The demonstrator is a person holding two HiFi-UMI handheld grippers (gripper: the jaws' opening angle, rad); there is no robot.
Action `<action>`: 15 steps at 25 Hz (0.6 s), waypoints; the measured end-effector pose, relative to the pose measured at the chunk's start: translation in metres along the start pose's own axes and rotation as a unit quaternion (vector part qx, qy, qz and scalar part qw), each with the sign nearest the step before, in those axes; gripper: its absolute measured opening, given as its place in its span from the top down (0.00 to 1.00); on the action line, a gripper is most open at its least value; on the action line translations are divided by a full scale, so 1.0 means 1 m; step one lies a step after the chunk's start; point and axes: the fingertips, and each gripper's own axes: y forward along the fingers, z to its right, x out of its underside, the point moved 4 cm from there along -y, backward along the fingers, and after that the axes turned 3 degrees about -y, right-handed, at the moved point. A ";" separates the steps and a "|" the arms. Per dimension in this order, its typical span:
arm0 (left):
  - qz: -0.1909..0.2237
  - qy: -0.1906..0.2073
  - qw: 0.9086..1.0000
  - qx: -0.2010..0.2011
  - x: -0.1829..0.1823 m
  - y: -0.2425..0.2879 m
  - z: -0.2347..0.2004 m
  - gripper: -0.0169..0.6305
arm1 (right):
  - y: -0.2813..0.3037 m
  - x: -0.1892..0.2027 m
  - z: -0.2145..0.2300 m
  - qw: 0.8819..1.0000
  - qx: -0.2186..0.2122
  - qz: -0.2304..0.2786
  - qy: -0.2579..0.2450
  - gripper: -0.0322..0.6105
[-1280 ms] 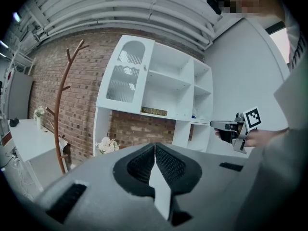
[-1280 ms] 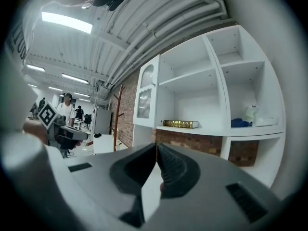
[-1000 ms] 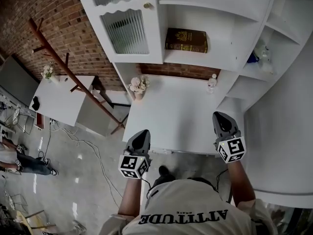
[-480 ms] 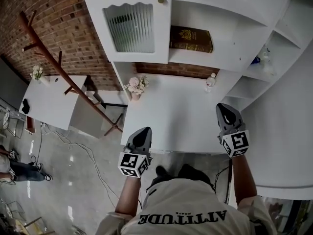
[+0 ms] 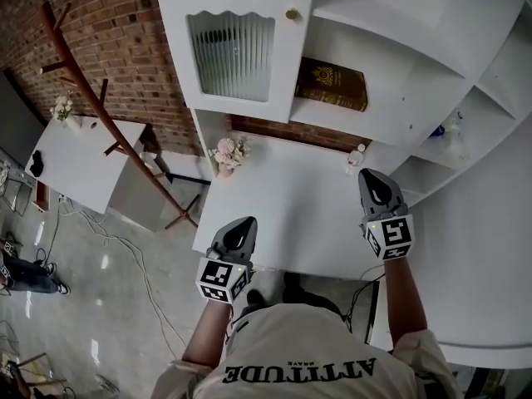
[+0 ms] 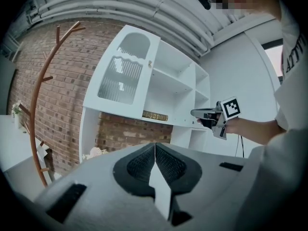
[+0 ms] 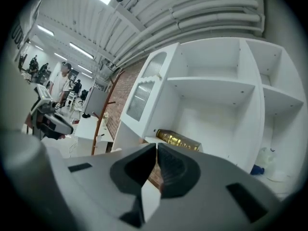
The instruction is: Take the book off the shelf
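Head view first: the book point(image 5: 331, 84) is lying flat on the lowest open shelf point(image 5: 374, 125) of the white shelf unit point(image 5: 416, 48), just right of the ribbed glass door point(image 5: 231, 55) with its little brass knob point(image 5: 292, 14). The white counter point(image 5: 287, 202) sits between the person and that shelf. Along its back there's a pot of flowers point(image 5: 226, 151) on the left and a small pale figurine point(image 5: 356, 158) below the book's right end. The right gripper point(image 5: 373, 177) is up over the counter's right side pointing at the shelf, while the left gripper point(image 5: 241, 225) hangs at the counter's front edge. Off to the left there's a wooden coat rack point(image 5: 100, 123) by the brick wall point(image 5: 108, 32), plus a second white table point(image 5: 79, 160). Compared with a second ago the right gripper has crept nearer the book, the left one has barely budged, and the whole shelf unit has slid right in frame. Left gripper view: its fingers point(image 6: 142, 165) are pressed together with nothing in them. Past them you can see the book point(image 6: 155, 115) on its shelf and the right gripper point(image 6: 204, 113) held out about level with it. Right gripper view: fingers point(image 7: 173, 170) together too, empty, with the book point(image 7: 178, 139) ahead, just above and right of the tips. The book is alone in its compartment; the compartment to the right holds a clear bottle point(image 7: 266, 159) and something blue point(image 7: 256, 169).
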 end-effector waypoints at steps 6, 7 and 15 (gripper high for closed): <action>0.008 0.005 1.000 -0.008 -0.011 0.022 0.011 0.93 | 0.030 -0.014 0.036 1.000 -0.016 0.015 -0.019 0.90; 0.008 0.004 1.000 -0.008 -0.012 0.026 0.014 0.93 | 0.035 -0.015 0.042 0.999 -0.021 0.014 -0.024 0.90; 0.023 0.003 0.999 -0.023 -0.022 0.051 0.018 0.93 | 0.088 -0.026 0.071 0.996 -0.057 0.013 -0.071 0.90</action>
